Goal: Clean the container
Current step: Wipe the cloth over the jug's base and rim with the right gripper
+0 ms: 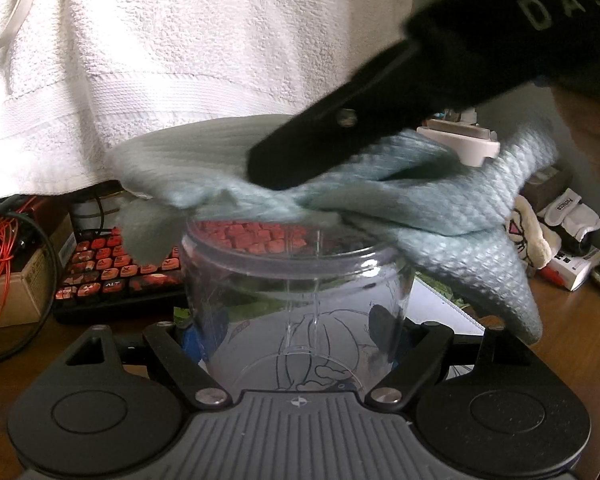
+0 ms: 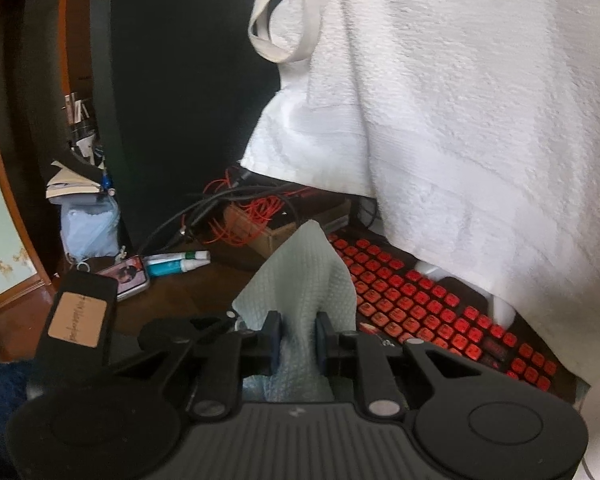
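1. You are in the wiping step: your left gripper [image 1: 296, 344] clamps the clear plastic container [image 1: 296, 280] by its sides, jaws spread wide around it, upright above the wooden desk [image 1: 564, 304].
2. Your right gripper [image 2: 298, 340] has its jaws pressed nearly together, pinching a pale blue-green cloth [image 2: 300, 280]; in the left wrist view that cloth [image 1: 440, 208] drapes over the container's open mouth.
3. Next, push the bunched cloth down inside and sweep the wall; it probably has not reached the bottom yet, though motion blur hides the contact.
4. The container is smooth, transparent and cylindrical, with a ribbed rim and a faint moulded line down its wall; the cloth is soft with a waffle weave.
5. A red-keyed keyboard [image 1: 112, 268] and a white terry towel [image 1: 180, 60] sit behind.
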Available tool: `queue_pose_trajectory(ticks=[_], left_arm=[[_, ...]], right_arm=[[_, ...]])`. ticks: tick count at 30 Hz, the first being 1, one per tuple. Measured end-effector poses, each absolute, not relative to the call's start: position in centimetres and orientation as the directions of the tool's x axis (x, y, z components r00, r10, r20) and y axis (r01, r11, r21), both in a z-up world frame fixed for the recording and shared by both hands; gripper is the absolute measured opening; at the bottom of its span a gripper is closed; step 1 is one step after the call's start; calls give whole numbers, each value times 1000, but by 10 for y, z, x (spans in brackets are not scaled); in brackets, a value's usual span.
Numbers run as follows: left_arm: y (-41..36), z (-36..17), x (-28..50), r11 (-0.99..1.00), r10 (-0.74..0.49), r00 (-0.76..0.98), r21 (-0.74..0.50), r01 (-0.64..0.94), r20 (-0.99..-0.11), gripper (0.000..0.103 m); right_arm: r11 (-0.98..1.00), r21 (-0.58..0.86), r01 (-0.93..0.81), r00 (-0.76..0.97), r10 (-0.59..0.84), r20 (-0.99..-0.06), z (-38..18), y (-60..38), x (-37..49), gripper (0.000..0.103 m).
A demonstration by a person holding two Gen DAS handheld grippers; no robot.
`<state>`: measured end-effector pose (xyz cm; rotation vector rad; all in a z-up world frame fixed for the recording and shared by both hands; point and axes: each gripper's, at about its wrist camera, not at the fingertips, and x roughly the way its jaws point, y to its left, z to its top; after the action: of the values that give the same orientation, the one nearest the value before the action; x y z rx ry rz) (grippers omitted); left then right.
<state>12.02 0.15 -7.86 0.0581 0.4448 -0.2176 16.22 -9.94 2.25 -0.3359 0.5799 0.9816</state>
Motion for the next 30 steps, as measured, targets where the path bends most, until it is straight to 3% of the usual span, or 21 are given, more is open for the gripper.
queue_pose_trajectory(ticks=[8, 20, 30], left_arm=[[1, -77, 118, 975, -197, 880, 8, 223, -432, 83], [-1, -78, 120, 979, -177, 884, 14, 202, -433, 83], [-2, -78, 121, 979, -177, 884, 14, 203, -433, 83]], right_arm=[[552, -29, -833, 456, 656, -602, 23, -113, 146, 17], [504, 57, -862, 387, 725, -569, 18, -105, 148, 17], [551, -17, -834, 457, 675, -579, 20, -98, 159, 17]])
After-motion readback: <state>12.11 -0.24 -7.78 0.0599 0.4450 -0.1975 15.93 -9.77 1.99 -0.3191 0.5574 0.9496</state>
